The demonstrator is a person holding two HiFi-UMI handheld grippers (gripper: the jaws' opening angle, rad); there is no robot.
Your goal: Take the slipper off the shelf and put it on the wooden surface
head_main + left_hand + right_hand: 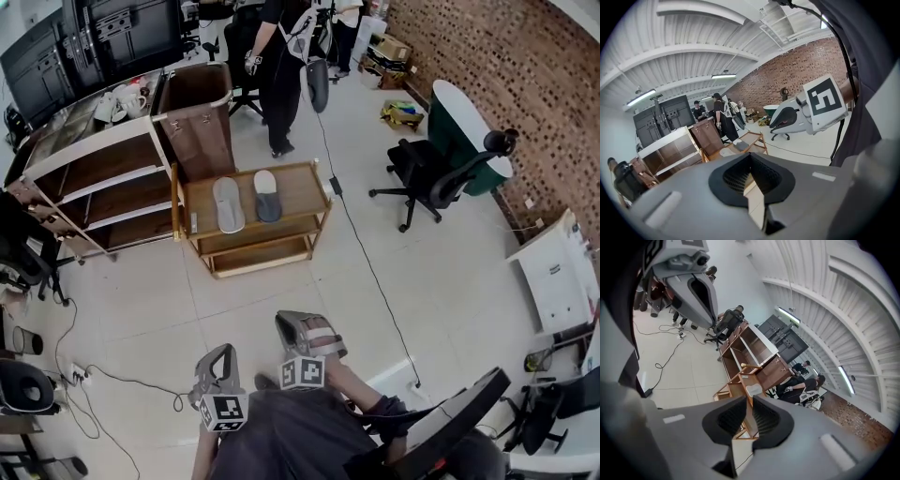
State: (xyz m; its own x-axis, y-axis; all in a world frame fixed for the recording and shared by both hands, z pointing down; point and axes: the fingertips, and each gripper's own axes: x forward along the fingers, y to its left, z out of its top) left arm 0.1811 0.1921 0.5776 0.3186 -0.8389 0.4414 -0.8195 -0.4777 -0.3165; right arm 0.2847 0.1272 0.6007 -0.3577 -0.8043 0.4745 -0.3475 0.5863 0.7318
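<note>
- Pale slipper [229, 204] and dark slipper [267, 195] lie side by side on the top board of the wooden rack [302, 187], long axes pointing away from the person.
- Left gripper [223, 354]: jaws closed tip to tip, empty.
- Right gripper [302, 326]: thin slit between the jaws, nothing in it.
- Both grippers are well apart from the rack, with the slippers ahead and slightly left. Right gripper judged nearer, so grip across the width.
</note>
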